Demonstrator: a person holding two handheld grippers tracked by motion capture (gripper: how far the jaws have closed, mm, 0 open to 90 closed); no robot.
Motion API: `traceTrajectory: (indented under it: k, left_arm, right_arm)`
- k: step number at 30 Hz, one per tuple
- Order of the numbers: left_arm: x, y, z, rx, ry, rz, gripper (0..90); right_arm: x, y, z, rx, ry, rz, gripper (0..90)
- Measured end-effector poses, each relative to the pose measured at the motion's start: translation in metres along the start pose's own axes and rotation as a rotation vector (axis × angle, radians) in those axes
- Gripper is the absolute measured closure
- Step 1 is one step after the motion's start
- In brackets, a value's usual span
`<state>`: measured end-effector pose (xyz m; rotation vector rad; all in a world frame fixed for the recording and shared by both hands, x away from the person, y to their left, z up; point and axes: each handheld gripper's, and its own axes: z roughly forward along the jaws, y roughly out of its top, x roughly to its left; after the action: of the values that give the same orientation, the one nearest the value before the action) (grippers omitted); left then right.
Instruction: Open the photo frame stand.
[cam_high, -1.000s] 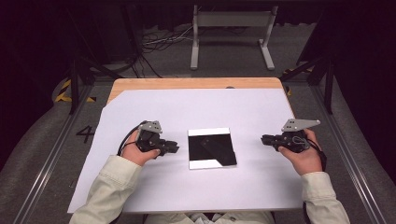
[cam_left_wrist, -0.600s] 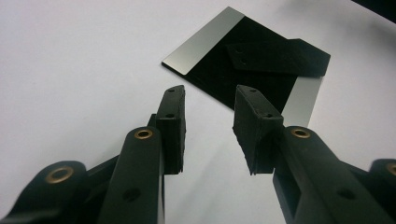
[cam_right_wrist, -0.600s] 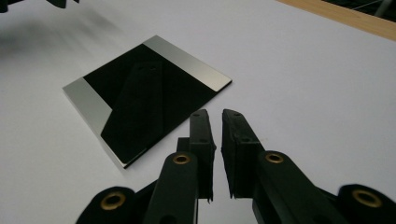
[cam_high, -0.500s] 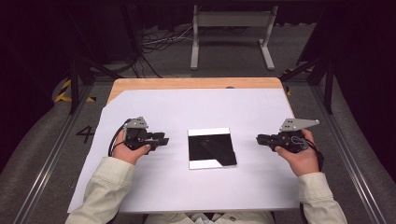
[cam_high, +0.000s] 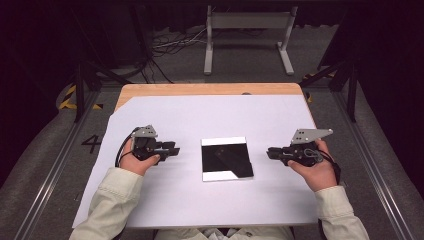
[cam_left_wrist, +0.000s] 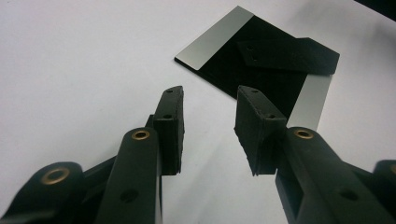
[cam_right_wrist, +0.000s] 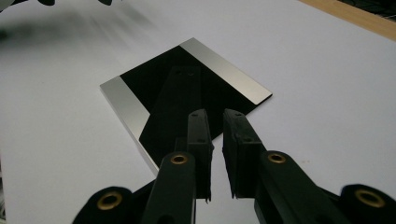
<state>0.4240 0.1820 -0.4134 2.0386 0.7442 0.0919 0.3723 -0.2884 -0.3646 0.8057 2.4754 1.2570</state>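
A square, glossy black mirror-like plate (cam_high: 227, 159) lies flat on a white sheet (cam_high: 225, 112) in the middle of the table. My left gripper (cam_high: 175, 148) hovers just left of it, pointing at it. In the left gripper view the plate (cam_left_wrist: 261, 70) lies ahead and the left gripper (cam_left_wrist: 208, 95) stands open with nothing between its jaws. My right gripper (cam_high: 269, 151) sits just right of the plate and points at it. In the right gripper view the right gripper (cam_right_wrist: 217, 116) has its jaws almost together, a thin slit between them, holding nothing, close to the plate (cam_right_wrist: 187, 93) edge.
The white sheet covers most of a wooden tabletop (cam_high: 210, 89), whose far edge shows bare. Beyond the table a grey metal stand (cam_high: 247, 22) and loose cables (cam_high: 170, 47) lie on the floor. Rails run along both sides of the table.
My left gripper has drawn back leftward and slightly farther up the table from the plate. My right gripper has edged left toward the plate. The plate has not moved.
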Motion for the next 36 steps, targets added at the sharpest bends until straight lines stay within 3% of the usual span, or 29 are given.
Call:
traceTrajectory:
  k: [18,36]
  left_arm:
    - [0.000,0.000,0.000,0.014,0.002,0.001,63.1]
    - [0.001,-0.002,-0.002,0.024,0.007,-0.007,63.0]
  right_arm:
    - [0.012,0.003,0.016,0.098,0.056,-0.042,83.1]
    - [0.020,0.003,0.032,0.234,0.113,-0.079,82.9]
